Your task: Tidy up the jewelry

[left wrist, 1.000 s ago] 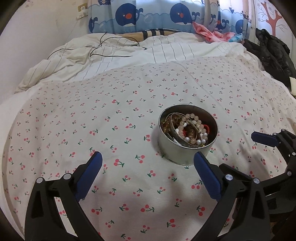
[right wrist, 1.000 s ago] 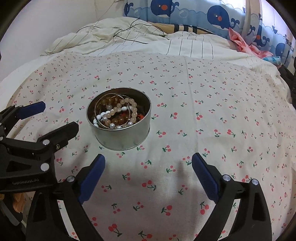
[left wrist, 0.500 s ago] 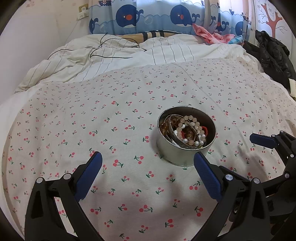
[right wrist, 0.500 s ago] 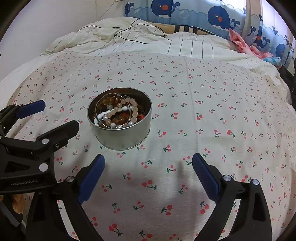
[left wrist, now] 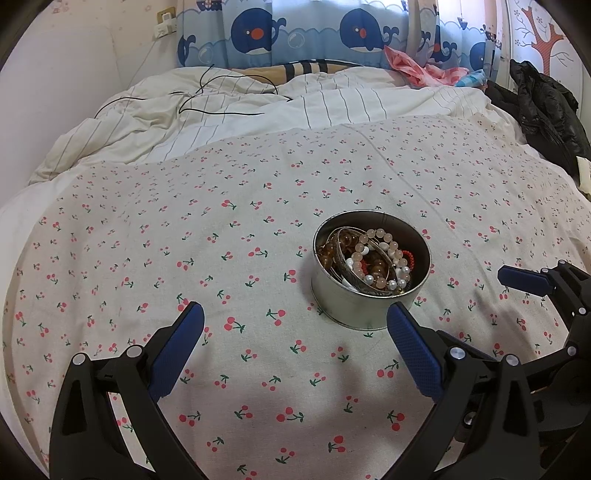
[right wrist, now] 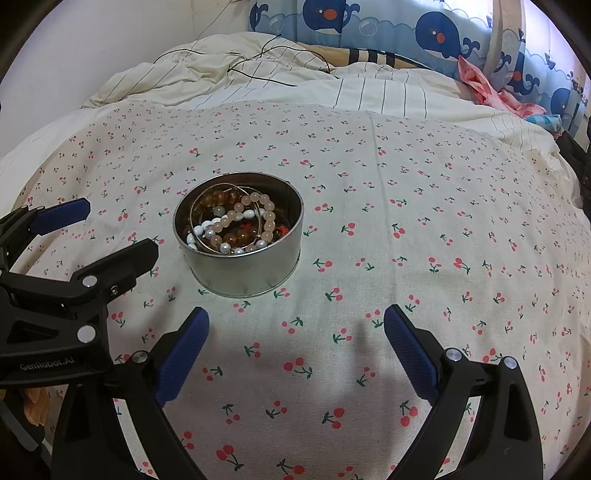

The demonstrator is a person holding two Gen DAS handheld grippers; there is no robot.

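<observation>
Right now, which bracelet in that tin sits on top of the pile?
The pale pink bead bracelet in the round tin: it lies over the amber beads and thin metal bangles.

A round tin (left wrist: 369, 295) stood on the cherry-print sheet (left wrist: 184, 240), roughly at the middle of the bed. Inside it lay a heap of beaded bracelets (left wrist: 373, 258) with metal bangles (left wrist: 354, 273) among them. The left gripper (left wrist: 295, 332) was positioned over the sheet, before the tin and slightly to its left; its right finger lay just beside the tin's near wall. The right gripper (right wrist: 295, 332) was positioned before the tin and to its right, near the left gripper. Behind the sheet lay a striped duvet (left wrist: 332, 103), with a thin cable (left wrist: 221, 99) on it. A curtain (left wrist: 295, 33) hung behind the bed. A jacket (left wrist: 546, 107) lay at the far right edge.
</observation>
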